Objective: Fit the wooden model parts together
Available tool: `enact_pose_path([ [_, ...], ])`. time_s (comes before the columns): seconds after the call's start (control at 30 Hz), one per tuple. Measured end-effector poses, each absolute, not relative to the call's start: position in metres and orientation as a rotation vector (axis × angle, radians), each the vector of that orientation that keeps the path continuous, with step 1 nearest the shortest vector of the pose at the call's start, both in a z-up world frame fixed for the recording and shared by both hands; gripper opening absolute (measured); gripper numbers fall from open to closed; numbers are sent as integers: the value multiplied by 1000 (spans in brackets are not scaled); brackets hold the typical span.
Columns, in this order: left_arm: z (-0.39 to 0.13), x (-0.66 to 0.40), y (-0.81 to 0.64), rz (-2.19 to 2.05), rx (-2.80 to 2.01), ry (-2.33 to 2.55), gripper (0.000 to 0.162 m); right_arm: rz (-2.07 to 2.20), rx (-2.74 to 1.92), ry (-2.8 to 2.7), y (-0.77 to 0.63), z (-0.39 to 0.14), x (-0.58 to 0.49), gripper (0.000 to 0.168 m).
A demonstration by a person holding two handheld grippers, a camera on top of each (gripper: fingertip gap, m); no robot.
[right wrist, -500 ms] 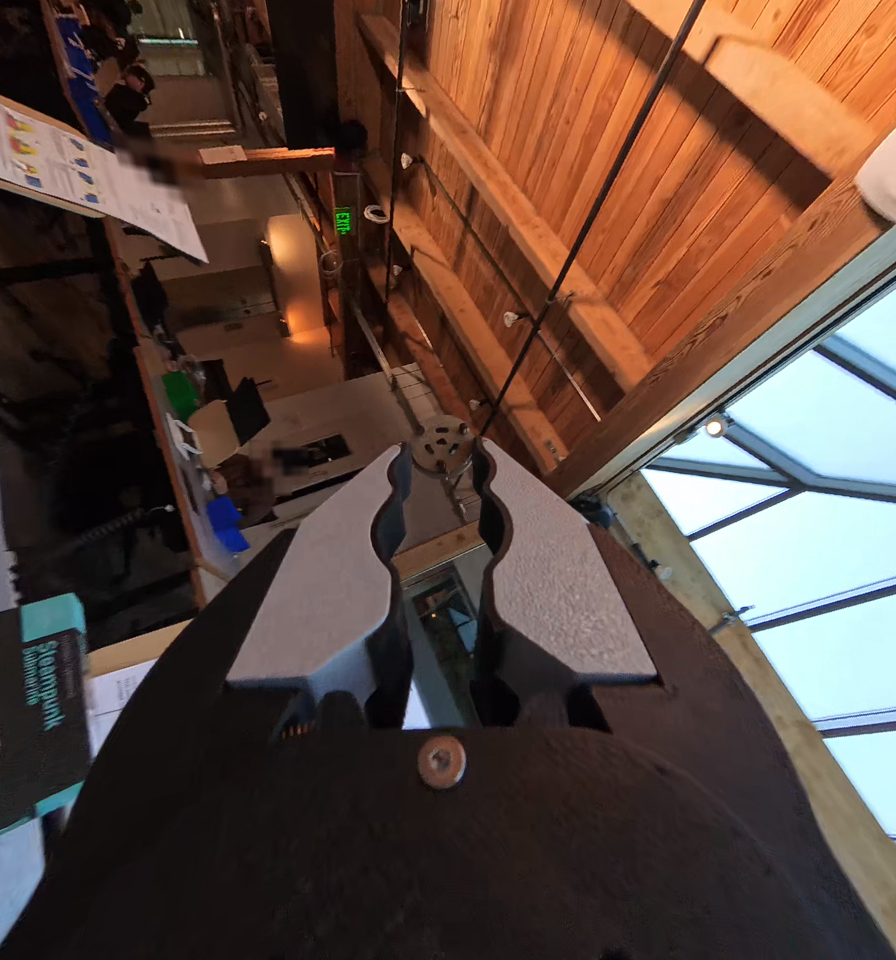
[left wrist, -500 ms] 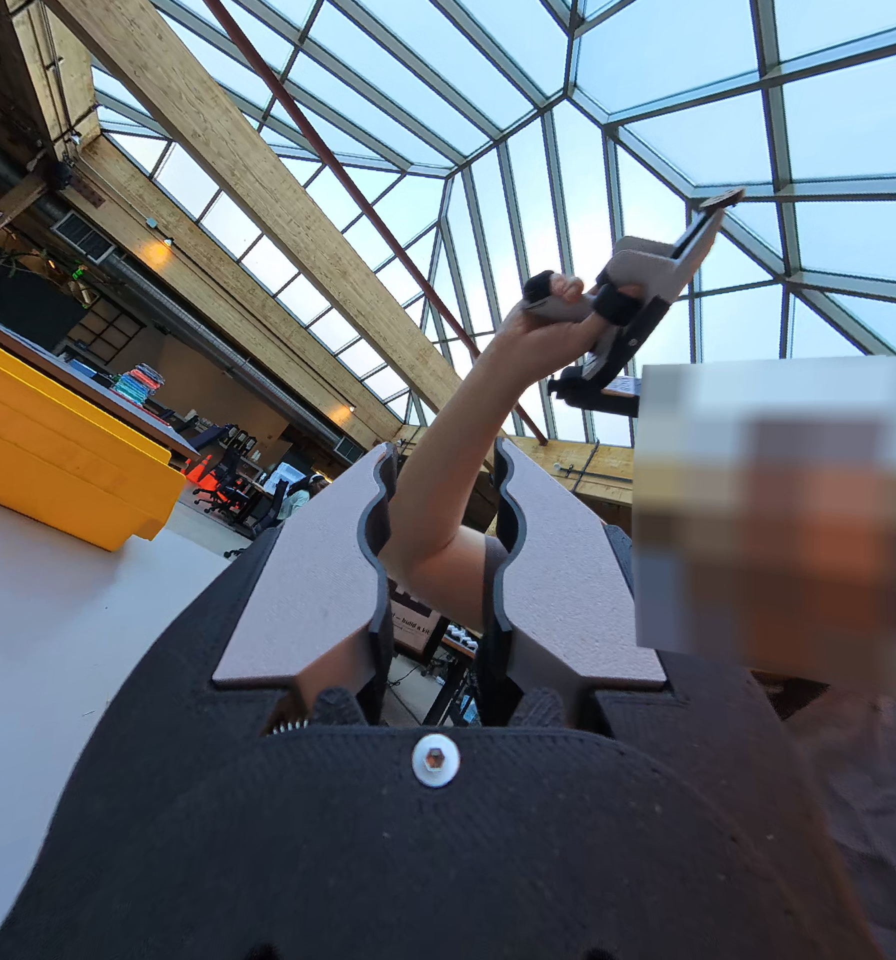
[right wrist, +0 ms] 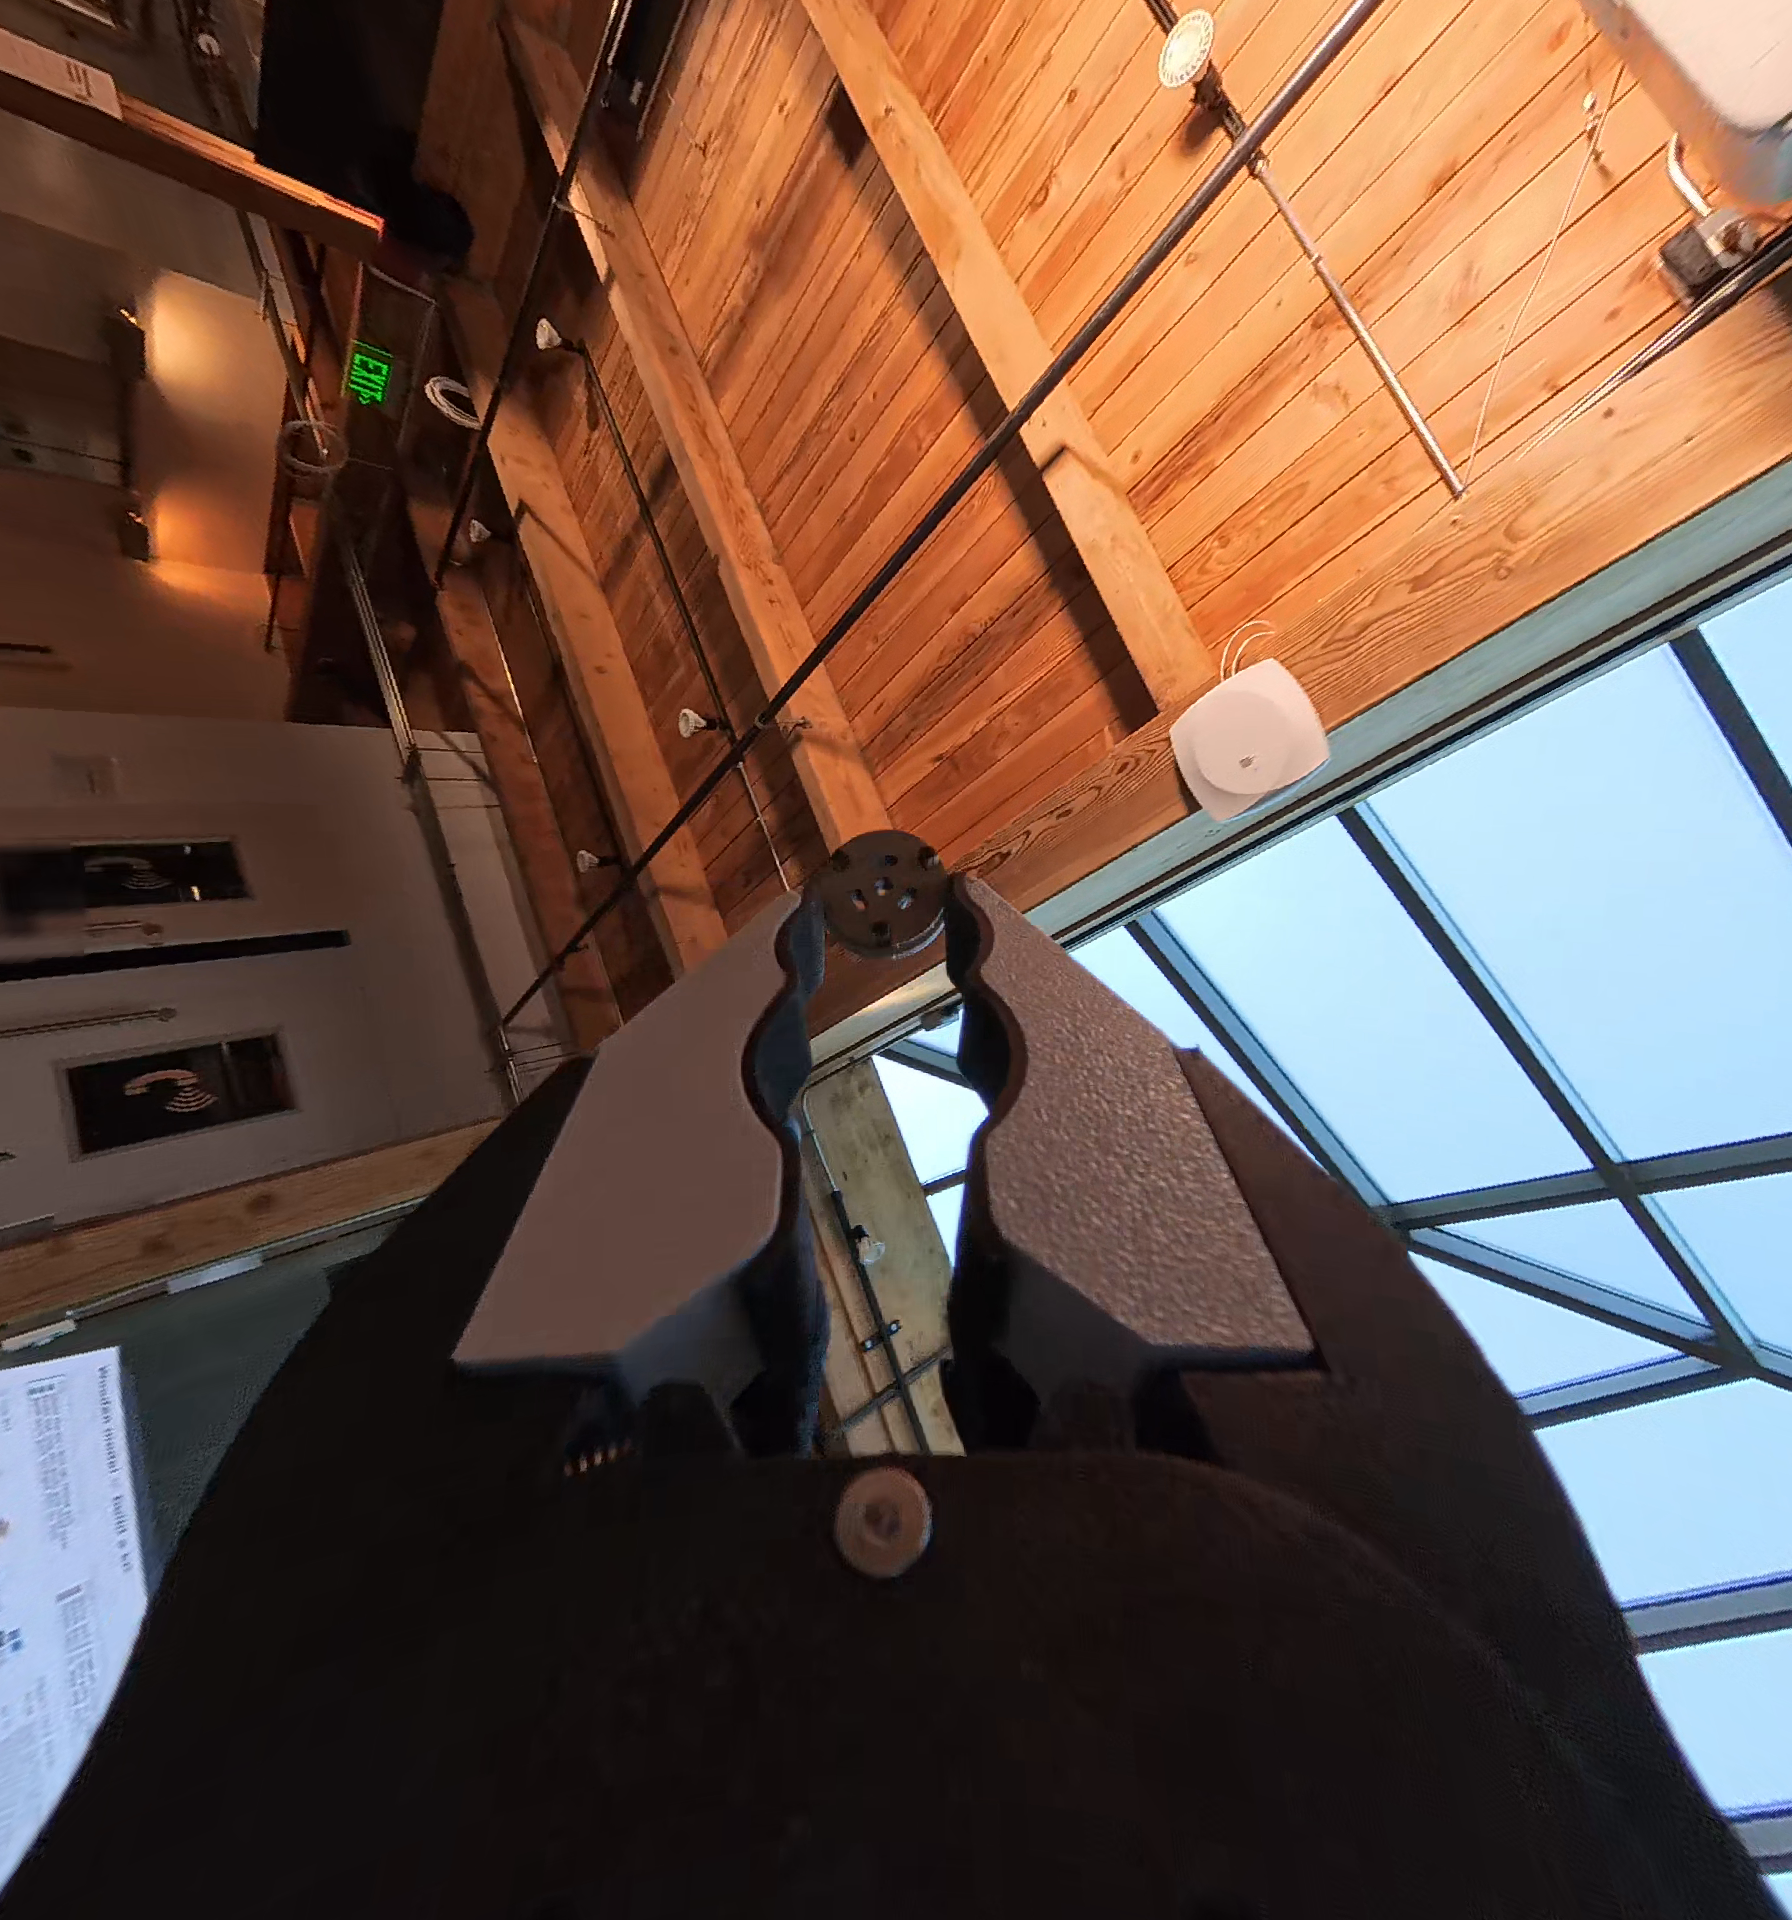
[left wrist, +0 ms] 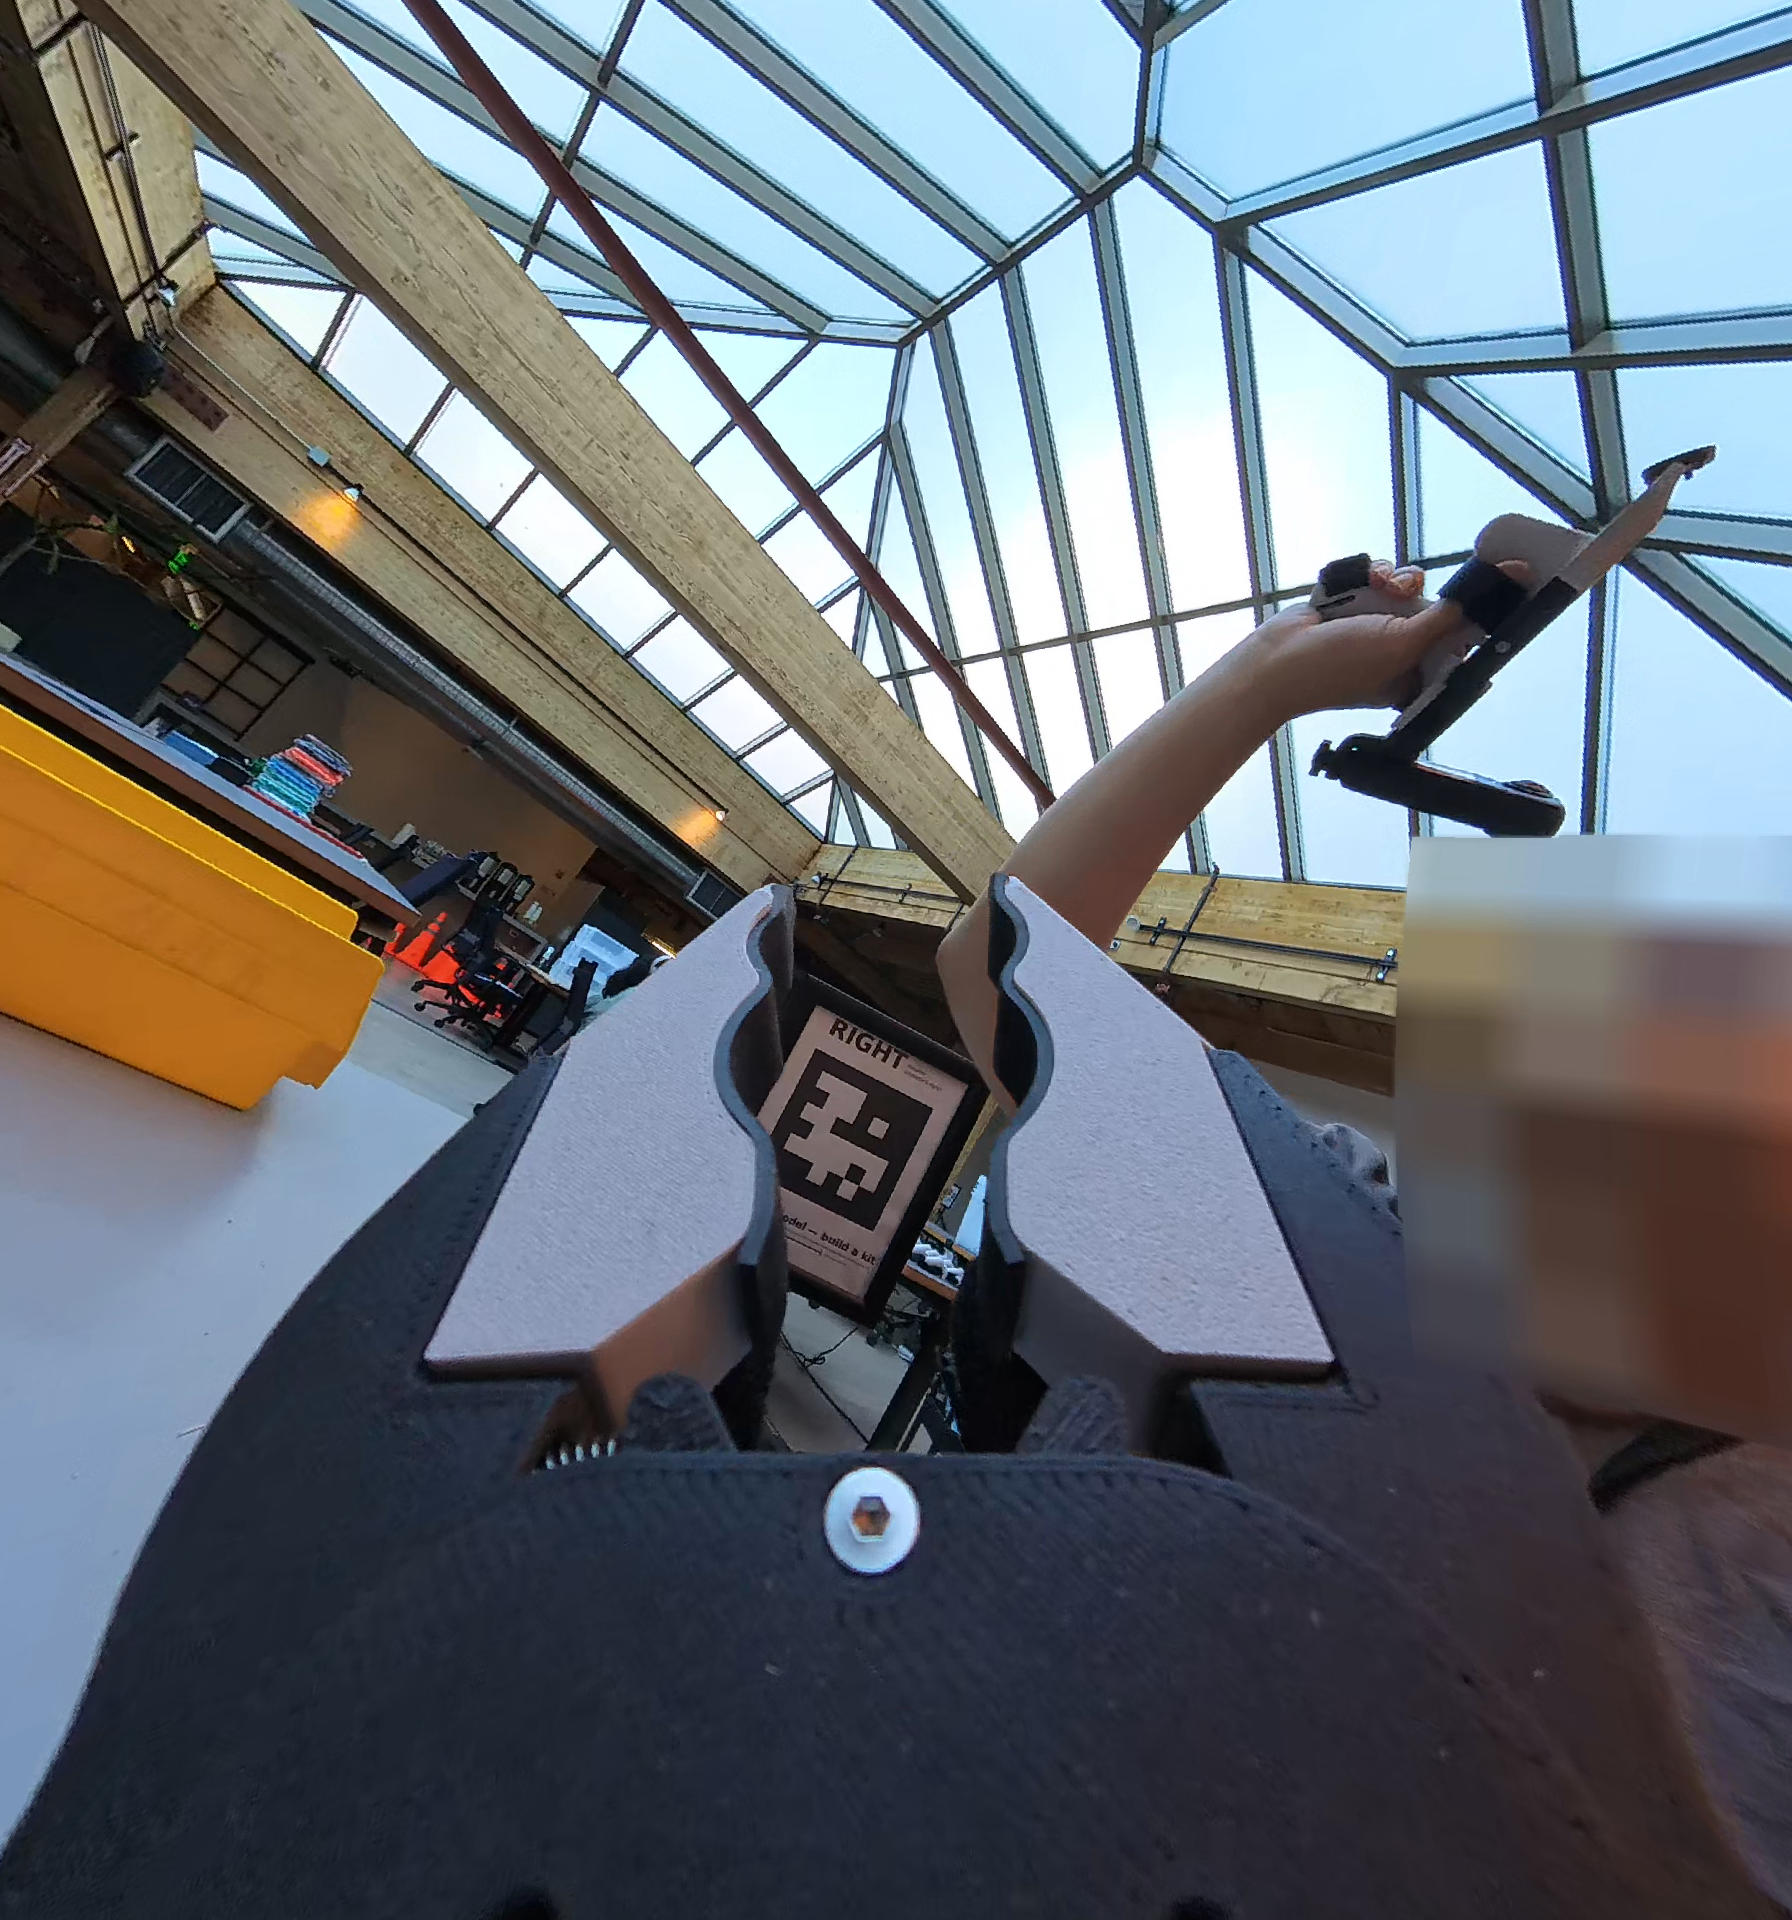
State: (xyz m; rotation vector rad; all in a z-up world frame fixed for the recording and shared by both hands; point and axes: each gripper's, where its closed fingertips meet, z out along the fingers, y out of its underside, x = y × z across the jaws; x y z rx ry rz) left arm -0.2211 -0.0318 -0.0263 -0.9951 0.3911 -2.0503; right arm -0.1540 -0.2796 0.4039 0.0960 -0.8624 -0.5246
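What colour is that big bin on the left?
Bright yellow. The bin shows best in the left wrist view.

Yellow bin (left wrist: 133, 914) on white table (left wrist: 92, 1299)

We're tilted up toward the glass roof (left wrist: 1287, 312), and our left gripper (left wrist: 887, 914) has its two fingers (left wrist: 622, 1174) parted with nothing between them, a framed marker card (left wrist: 861, 1143) showing through the gap. Off to the upper right, a raised bare arm (left wrist: 1162, 790) holds the right gripper (left wrist: 1494, 634) high against the skylight. At the left, a yellow bin (left wrist: 123, 914) sits on the white table (left wrist: 92, 1299).
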Motion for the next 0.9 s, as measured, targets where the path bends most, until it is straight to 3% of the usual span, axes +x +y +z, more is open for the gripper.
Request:
enact_pose_path([
  [0.33, -24, -225, -32, -2039, -985, 390, 35, -571, 191, -815, -322, 429, -157, 22],
  [0.9, -24, -224, -33, -2043, -987, 402, 36, -571, 238, -829, -327, 412, -159, 22],
])
